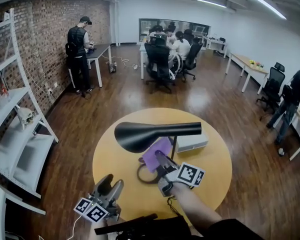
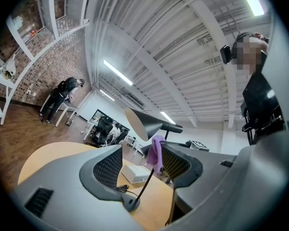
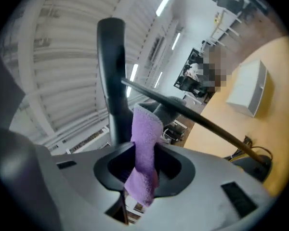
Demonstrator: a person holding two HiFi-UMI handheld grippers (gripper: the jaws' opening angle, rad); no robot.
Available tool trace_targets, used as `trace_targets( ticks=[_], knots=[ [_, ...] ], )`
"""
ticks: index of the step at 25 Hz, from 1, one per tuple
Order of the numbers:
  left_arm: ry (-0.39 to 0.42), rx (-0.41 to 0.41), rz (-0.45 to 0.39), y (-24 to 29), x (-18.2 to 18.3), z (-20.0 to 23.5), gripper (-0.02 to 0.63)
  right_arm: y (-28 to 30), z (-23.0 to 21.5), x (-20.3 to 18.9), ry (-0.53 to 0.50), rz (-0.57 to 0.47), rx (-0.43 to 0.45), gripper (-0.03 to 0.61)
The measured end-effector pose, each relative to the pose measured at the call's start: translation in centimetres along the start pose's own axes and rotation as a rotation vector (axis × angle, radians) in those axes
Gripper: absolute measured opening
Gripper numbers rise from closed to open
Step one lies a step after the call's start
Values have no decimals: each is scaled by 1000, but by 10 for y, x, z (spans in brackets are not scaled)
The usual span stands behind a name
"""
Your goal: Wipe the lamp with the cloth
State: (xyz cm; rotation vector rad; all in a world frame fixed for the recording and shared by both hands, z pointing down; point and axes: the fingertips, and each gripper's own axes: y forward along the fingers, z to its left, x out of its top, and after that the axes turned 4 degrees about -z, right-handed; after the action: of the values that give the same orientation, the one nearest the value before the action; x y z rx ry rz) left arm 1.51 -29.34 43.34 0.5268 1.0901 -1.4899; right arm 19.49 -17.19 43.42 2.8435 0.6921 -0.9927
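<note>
A black desk lamp stands on the round yellow table (image 1: 210,174), its cone shade (image 1: 140,134) pointing left and its ring base (image 1: 146,176) near the middle. My right gripper (image 1: 163,164) is shut on a purple cloth (image 1: 157,154), held just under the shade beside the thin stem (image 1: 174,147). In the right gripper view the cloth (image 3: 144,153) stands pinched between the jaws of that gripper (image 3: 144,165), close to the lamp's black tube (image 3: 113,71). My left gripper (image 1: 110,186) hovers open at the table's near left edge; its own view shows the shade (image 2: 144,121) and cloth (image 2: 156,150) beyond empty jaws (image 2: 142,162).
A white box (image 1: 192,143) lies on the table behind the lamp stem. White shelving (image 1: 20,144) lines the brick wall at the left. A person (image 1: 80,49) stands at a far desk, others sit at a far table (image 1: 165,49), and another person (image 1: 292,99) stands at the right.
</note>
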Motion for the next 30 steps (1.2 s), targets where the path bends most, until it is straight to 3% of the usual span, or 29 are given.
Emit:
trace_targets(
  ticks=[2, 4, 9, 17, 25, 30],
  knots=[
    [-1, -10, 7, 2, -4, -1, 241, -4, 8, 16, 62, -21, 30, 101],
    [-5, -15, 10, 3, -8, -4, 241, -6, 20, 31, 39, -30, 53, 101],
    [-10, -11, 1, -3, -10, -9, 241, -5, 49, 46, -269, 22, 57, 101],
    [-9, 44, -30, -19, 1, 3, 241, 10, 28, 29, -549, 143, -16, 101],
    [-12, 15, -15, -7, -9, -6, 241, 19, 16, -6, -691, 293, -26, 101],
    [-16, -14, 18, 4, -19, -12, 241, 2, 28, -31, -681, 393, 100, 101]
  ],
)
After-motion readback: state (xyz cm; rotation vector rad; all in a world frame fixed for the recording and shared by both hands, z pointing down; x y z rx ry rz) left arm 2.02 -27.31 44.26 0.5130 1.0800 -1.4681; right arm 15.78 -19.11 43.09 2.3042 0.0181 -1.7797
